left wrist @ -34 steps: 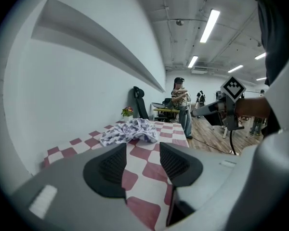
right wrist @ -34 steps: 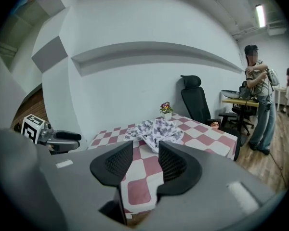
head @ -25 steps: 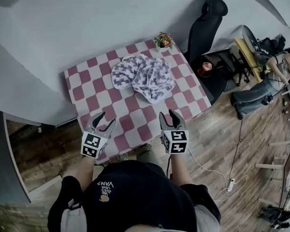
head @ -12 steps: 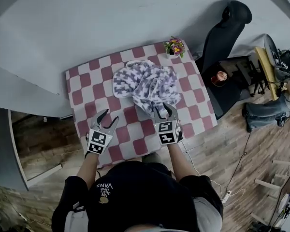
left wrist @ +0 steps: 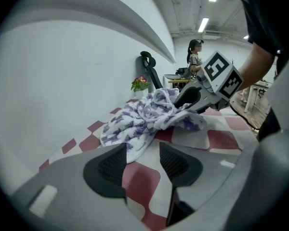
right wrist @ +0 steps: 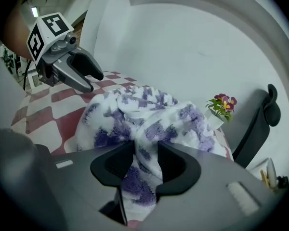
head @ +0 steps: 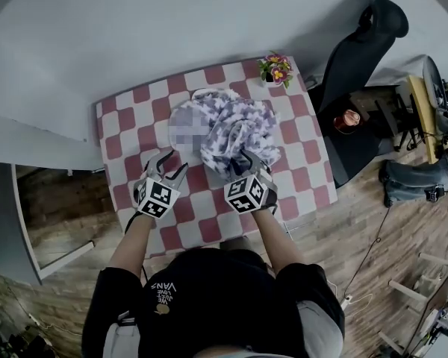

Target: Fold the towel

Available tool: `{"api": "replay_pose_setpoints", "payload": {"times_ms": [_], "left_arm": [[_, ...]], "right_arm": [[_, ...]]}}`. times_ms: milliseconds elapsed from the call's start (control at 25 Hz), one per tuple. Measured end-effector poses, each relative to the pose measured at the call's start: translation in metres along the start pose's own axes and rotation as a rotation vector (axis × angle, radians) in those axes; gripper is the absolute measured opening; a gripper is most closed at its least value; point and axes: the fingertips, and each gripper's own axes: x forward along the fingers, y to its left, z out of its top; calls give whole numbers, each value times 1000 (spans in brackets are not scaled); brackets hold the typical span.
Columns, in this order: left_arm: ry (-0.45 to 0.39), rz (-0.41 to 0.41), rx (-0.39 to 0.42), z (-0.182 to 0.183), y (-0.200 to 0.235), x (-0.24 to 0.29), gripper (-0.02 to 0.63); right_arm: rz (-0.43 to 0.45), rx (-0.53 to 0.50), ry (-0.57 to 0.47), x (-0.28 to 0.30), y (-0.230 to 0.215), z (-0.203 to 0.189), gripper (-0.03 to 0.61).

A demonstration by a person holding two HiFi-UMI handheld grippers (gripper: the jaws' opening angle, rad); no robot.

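Note:
A crumpled white towel with purple patches (head: 235, 129) lies in the middle of the red-and-white checked table (head: 127, 125). My right gripper (head: 250, 162) is at the towel's near edge. In the right gripper view a fold of the towel (right wrist: 149, 112) hangs between the right gripper's (right wrist: 144, 148) jaws, which stand open. My left gripper (head: 172, 166) hovers low over the table, just left of the towel's near-left corner. In the left gripper view the left gripper (left wrist: 142, 150) is open and empty, with the towel (left wrist: 144, 117) just beyond its tips.
A small pot of flowers (head: 276, 69) stands at the table's far right corner. A black chair (head: 366, 39) is to the right of the table, with a stool bearing a red cup (head: 347, 119). A grey wall runs behind. A person (left wrist: 195, 57) stands far off.
Both grippers have moved forward and down from the table's near edge to the towel. The right one rolled and pushed its jaws around a fold. The towel has not moved.

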Motion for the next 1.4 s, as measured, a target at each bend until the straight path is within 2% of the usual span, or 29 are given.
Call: {"api": "replay_pose_setpoints", "payload": {"times_ms": [120,240,360,520,600,760,920,1040,1160,1320,1400], "left_arm": [[38,-21,18,-6,-4,11,190],[65,-36,31,-10,-9,18,190],[74,-46,34,-11,-11,21,190],[78,-63,40,-7,-15,22,190],[65,-70,49,-3,-18,22,190],[58,-81,76,8,-24,23,190],[77,-91,123,13,-32,26,190],[105,-122,160,8,-39,39,190],[135,-151,164,2,-48,49,190],[131,-129,137,3,-53,51,190],[132,-97,72,2,-46,50,217]], "right_arm": [[25,-46,10,10,5,-1,163],[49,-22,-15,7,3,2,72],[97,80,-68,-9,-9,9,51],[220,238,-160,-42,-26,25,51],[241,323,-214,-62,-43,30,49],[189,620,-351,-104,-108,13,43],[118,920,-473,-148,-168,-33,43],[71,1098,-493,-160,-187,-79,43],[63,1285,-466,-158,-184,-125,46],[-44,1383,-426,-163,-178,-175,45],[-91,1406,-430,-168,-179,-188,42]]}}
